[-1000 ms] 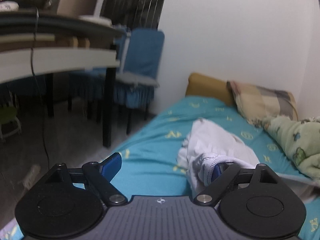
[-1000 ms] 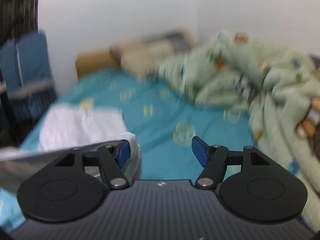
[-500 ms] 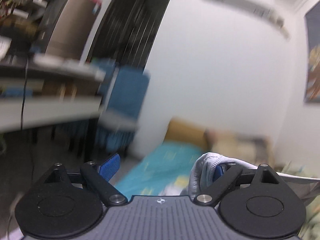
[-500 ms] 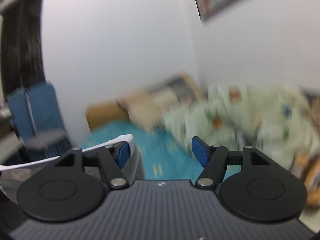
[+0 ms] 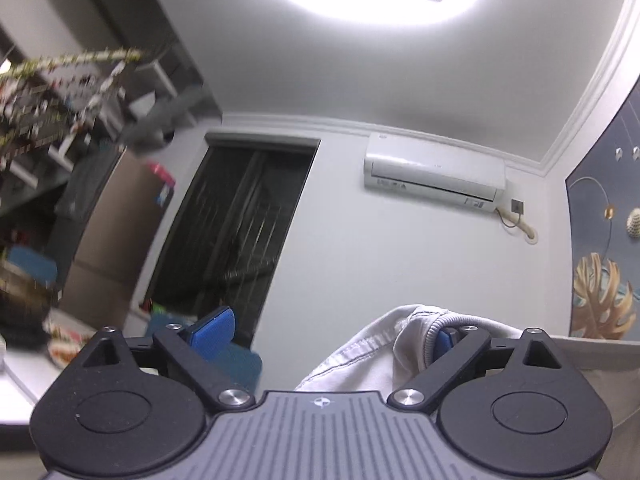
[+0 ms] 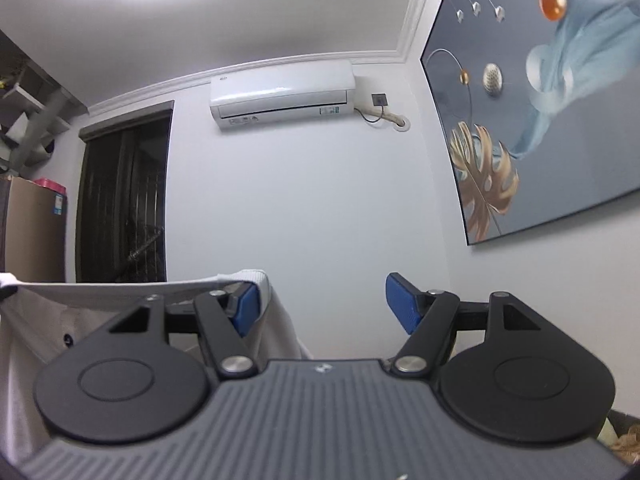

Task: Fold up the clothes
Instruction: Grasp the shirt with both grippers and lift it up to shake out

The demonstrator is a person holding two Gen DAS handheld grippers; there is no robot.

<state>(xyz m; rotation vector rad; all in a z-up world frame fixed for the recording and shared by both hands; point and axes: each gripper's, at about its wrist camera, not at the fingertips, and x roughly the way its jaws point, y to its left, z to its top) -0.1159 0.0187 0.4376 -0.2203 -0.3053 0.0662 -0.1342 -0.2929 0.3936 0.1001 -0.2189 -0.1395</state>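
1. Low in frame, left wrist view: left gripper (image 5: 330, 330) spread wide, jaws opening; pale garment (image 5: 360, 360) draped over the right-side finger only, not pinched.
2. Right wrist view, lower left: right gripper (image 6: 320, 304) likewise opening; garment (image 6: 48, 312) hooked on the left-side finger.
3. Beyond, upper centre: air conditioner (image 6: 282, 94) on white wall.

Home room: air conditioner (image 6: 282, 94), wall painting (image 6: 532, 120).

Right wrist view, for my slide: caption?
Right tool, jaws opening, white garment draped over one finger, facing the air conditioner.
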